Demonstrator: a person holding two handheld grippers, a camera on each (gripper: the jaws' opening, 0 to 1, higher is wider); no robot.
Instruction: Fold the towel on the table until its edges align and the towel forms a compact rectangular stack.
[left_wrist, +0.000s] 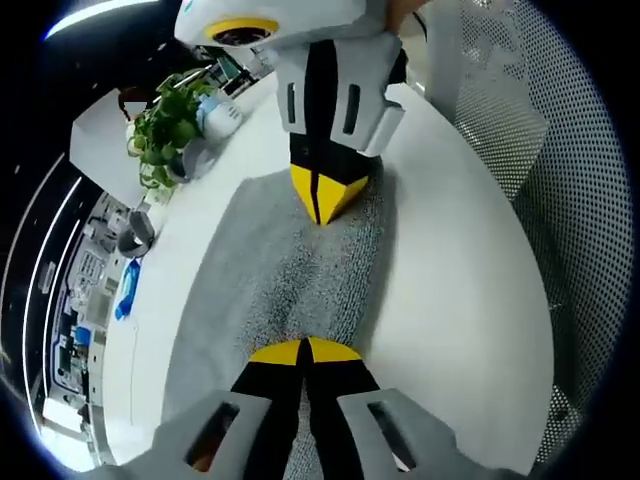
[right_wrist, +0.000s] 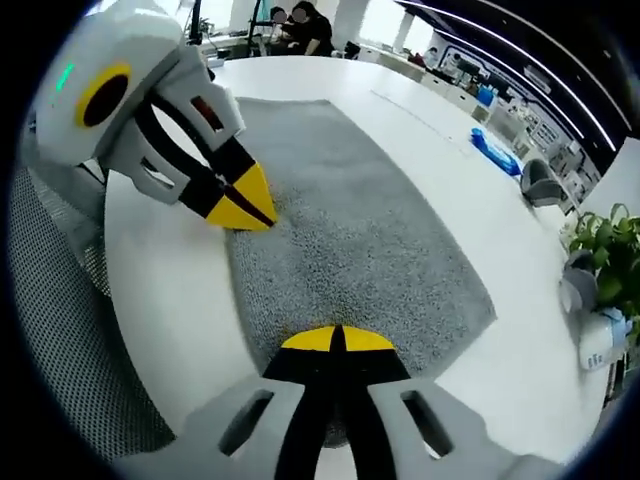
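A grey towel (left_wrist: 290, 280) (right_wrist: 350, 220) lies flat on the white table (left_wrist: 450, 280) (right_wrist: 180, 300). In the left gripper view my left gripper (left_wrist: 305, 352) rises from the bottom with its yellow tips shut together on the towel's near edge. My right gripper (left_wrist: 322, 200) reaches in from the top, pinching the opposite edge. In the right gripper view the right gripper (right_wrist: 335, 340) is shut on the towel's near edge. There the left gripper (right_wrist: 248, 208) comes in from the upper left, closed on the towel's left edge.
A potted plant (left_wrist: 165, 125) (right_wrist: 605, 245), a white bottle (left_wrist: 220, 112) (right_wrist: 598, 345), a grey cup (left_wrist: 135, 235) (right_wrist: 540, 182) and a blue item (left_wrist: 127, 290) (right_wrist: 495, 140) stand along one table side. A mesh chair (left_wrist: 520, 110) (right_wrist: 60, 330) borders the other. People (right_wrist: 300, 25) sit far off.
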